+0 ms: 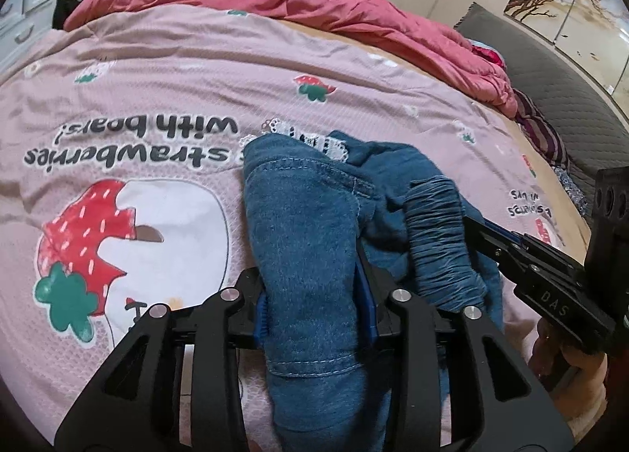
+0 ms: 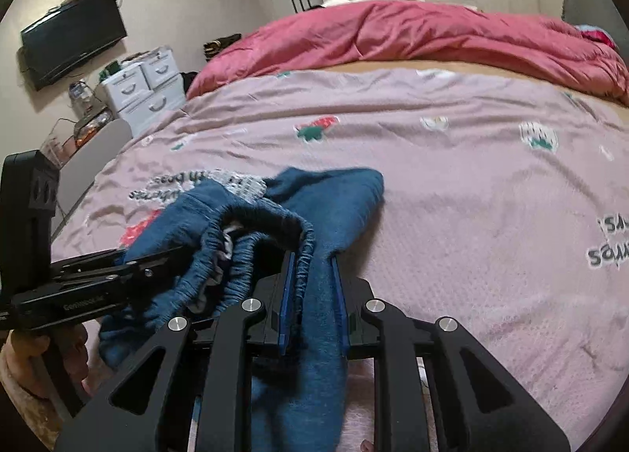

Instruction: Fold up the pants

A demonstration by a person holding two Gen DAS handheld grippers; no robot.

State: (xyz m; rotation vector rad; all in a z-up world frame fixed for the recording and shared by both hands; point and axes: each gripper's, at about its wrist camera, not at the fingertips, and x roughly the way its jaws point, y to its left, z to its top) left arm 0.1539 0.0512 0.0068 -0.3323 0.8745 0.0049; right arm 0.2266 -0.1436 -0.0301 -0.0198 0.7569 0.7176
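Blue denim-look pants (image 1: 306, 216) lie bunched on the pink bedspread (image 1: 157, 78), with a white lace patch at their far edge. My left gripper (image 1: 310, 279) is shut on a thick fold of the fabric, which fills the gap between its blue pads. The ruched elastic waistband (image 1: 436, 235) sits to its right, where the right gripper (image 1: 491, 231) reaches in. In the right wrist view, my right gripper (image 2: 312, 257) is shut on the pants (image 2: 346, 192) beside the waistband (image 2: 267, 216). The left gripper (image 2: 118, 275) comes in from the left, held by a hand (image 2: 39, 342).
A rumpled red quilt (image 2: 393, 31) lies across the far side of the bed. White drawers (image 2: 145, 86) and a wall television (image 2: 74, 39) stand beyond the bed's left edge. A grey padded headboard (image 1: 550, 78) runs along the right, and the bedspread (image 2: 471, 196) stretches flat to the right.
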